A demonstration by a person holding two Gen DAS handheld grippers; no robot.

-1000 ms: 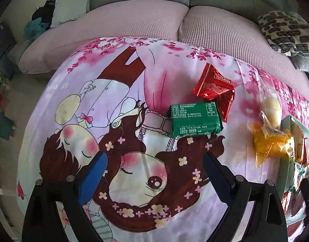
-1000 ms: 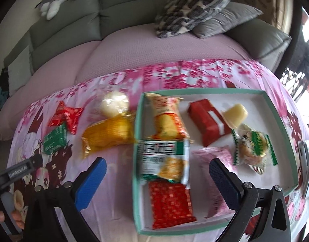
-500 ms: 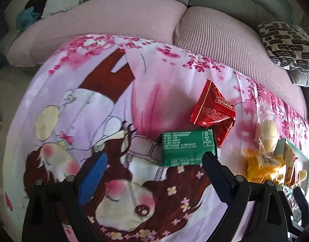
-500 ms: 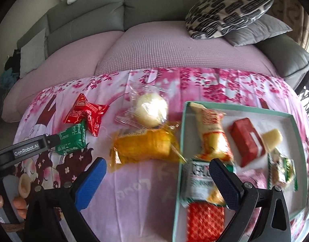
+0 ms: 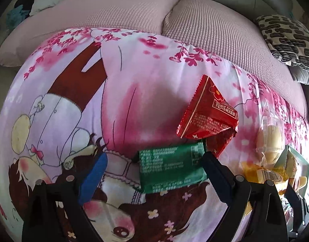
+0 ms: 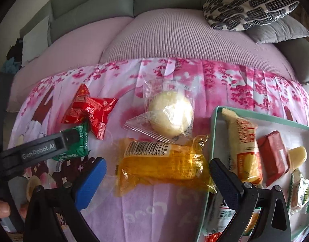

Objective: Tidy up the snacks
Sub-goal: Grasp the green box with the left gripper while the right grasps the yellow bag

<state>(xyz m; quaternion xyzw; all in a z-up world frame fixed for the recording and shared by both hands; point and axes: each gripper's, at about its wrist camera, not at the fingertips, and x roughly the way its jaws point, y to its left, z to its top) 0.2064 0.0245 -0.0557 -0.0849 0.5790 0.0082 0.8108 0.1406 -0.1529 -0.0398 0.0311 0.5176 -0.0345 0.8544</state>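
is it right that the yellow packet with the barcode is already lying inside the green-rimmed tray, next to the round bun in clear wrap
Not quite. The yellow packet lies on the cartoon-print cloth outside the green-rimmed tray, just beside its edge. It is next to the round bun in clear wrap. The right wrist view shows this.

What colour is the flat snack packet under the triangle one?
Green packet, with small pale print; clearest in the left wrist view.

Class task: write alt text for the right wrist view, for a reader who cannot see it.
An open right gripper hovers over a yellow packet on a pink floral cloth. A teal tray of snacks sits right; a wrapped bun, red packet and green packet lie nearby.
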